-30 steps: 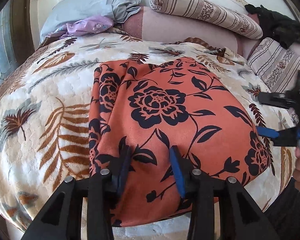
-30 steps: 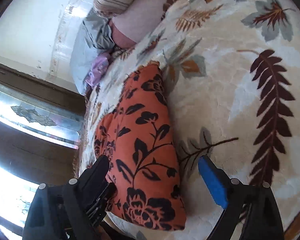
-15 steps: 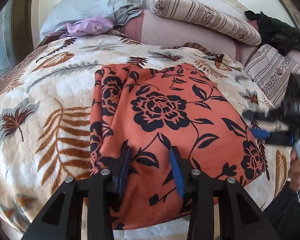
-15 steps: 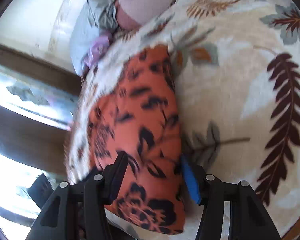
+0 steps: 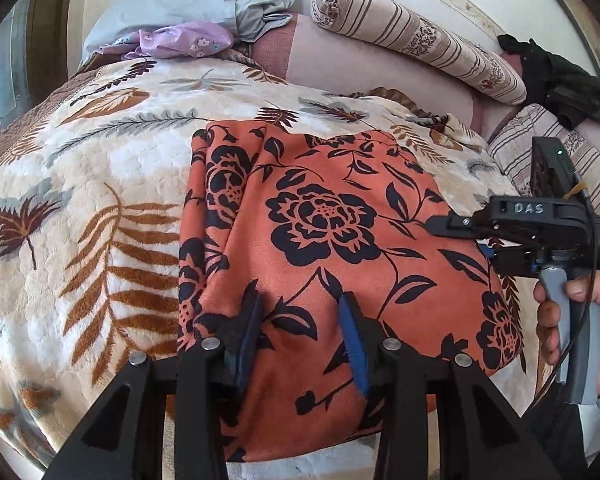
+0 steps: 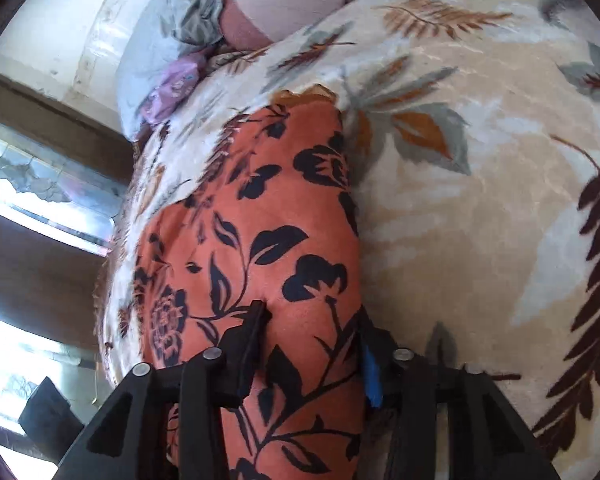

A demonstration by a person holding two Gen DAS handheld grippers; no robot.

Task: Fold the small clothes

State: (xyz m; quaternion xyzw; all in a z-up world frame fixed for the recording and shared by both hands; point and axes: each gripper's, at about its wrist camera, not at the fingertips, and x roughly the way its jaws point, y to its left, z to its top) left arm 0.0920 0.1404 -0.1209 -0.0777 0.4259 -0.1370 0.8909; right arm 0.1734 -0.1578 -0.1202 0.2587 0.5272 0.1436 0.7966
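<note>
Orange garment with a black floral print (image 5: 340, 240) lies flat on the cream leaf-patterned fleece blanket (image 5: 100, 208) covering the bed. Its soft, layered cloth could slip or bunch if either pinch catches only the top layer, leaving a crooked fold. The left gripper (image 5: 300, 332) rests low on the near hem, fingers partly open astride the fabric, gripping nothing firmly. The right gripper (image 6: 312, 344) comes in sideways at the right edge, half open around the cloth.
</note>
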